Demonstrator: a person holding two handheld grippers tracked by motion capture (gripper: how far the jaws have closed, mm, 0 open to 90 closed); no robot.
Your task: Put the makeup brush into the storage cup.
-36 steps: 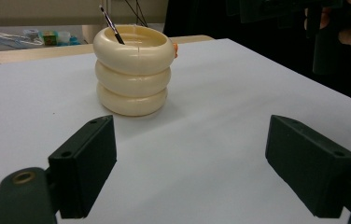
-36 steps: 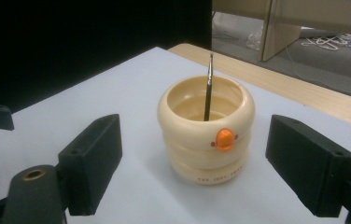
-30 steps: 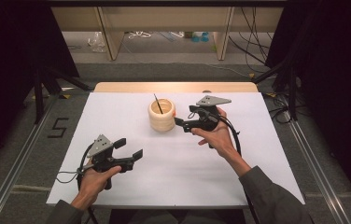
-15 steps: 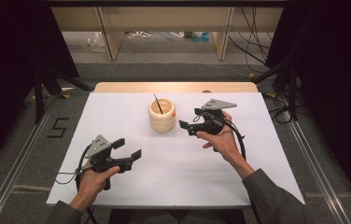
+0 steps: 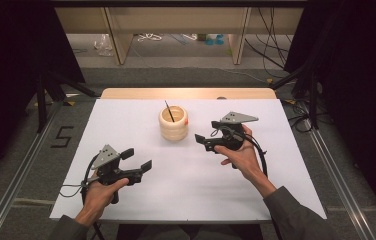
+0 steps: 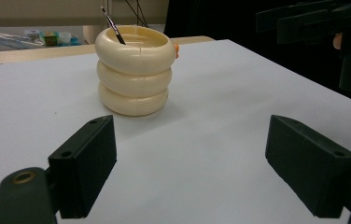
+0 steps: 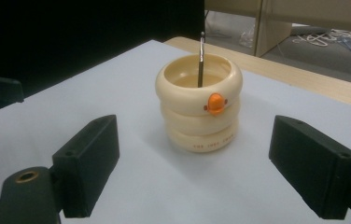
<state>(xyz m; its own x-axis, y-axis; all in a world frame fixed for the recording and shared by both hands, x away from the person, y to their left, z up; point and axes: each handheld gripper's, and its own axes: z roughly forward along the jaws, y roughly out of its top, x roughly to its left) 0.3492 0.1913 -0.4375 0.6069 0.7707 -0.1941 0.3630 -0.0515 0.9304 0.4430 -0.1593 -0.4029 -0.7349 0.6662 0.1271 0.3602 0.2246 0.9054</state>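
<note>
Left gripper (image 5: 135, 159) low near table's front, right gripper (image 5: 203, 141) beside cream holder (image 5: 173, 122), likely hovering, both jaws spread, empty

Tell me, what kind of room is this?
Probably a lab recording bench: a white-topped table between black curtains, loose cables on the floor, and a person holding black two-jaw grippers, left gripper and right gripper, near a cream ringed plastic cup.

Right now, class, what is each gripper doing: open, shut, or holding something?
Left gripper: open, holding nothing, fingers apart above the table.
Right gripper: open, holding nothing, aimed at the cup, not touching it.
</note>
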